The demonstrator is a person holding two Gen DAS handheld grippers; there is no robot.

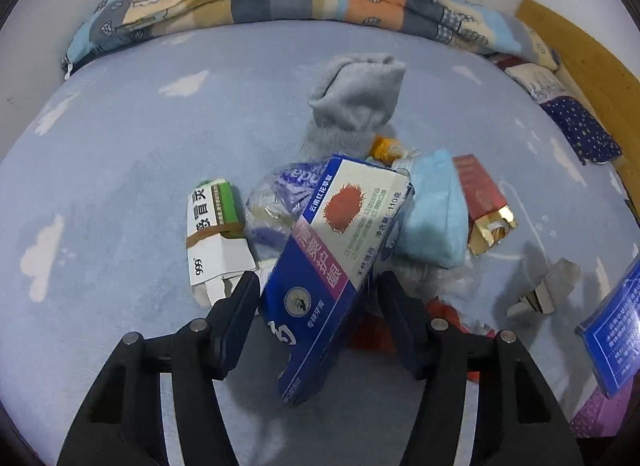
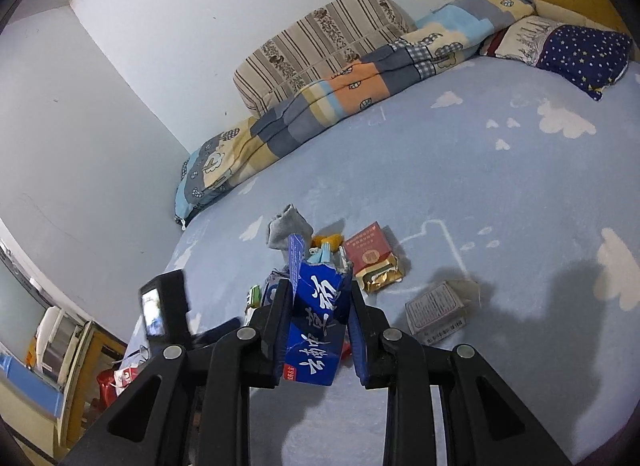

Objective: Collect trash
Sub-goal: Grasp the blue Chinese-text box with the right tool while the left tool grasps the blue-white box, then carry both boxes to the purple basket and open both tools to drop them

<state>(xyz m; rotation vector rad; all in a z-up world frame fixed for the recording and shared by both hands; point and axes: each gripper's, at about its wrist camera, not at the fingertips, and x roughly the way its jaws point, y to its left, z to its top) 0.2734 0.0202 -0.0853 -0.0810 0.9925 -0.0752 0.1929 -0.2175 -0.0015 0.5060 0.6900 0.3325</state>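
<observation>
A heap of trash lies on the blue cloud-print bed sheet [image 1: 120, 169]. My left gripper [image 1: 318, 286] points down into it, shut on a blue, white and pink toothpaste box [image 1: 340, 238] that leans on the pile; both pads touch its sides. Around the box lie a green-and-white medicine box [image 1: 216, 225], a clear plastic bag [image 1: 268, 201], a light blue cloth [image 1: 436, 209], a red cigarette pack [image 1: 480, 193] and a grey sock [image 1: 352, 105]. My right gripper [image 2: 318, 290] is shut on a torn-open blue carton [image 2: 316, 326], held above the sheet.
A folded patchwork quilt [image 2: 320, 105] and a striped cushion [image 2: 320, 41] lie along the wall. A grey printed box [image 2: 436, 314] sits alone right of the pile. The left gripper's camera [image 2: 164, 306] shows at the left. Furniture stands beyond the bed edge [image 2: 60, 346].
</observation>
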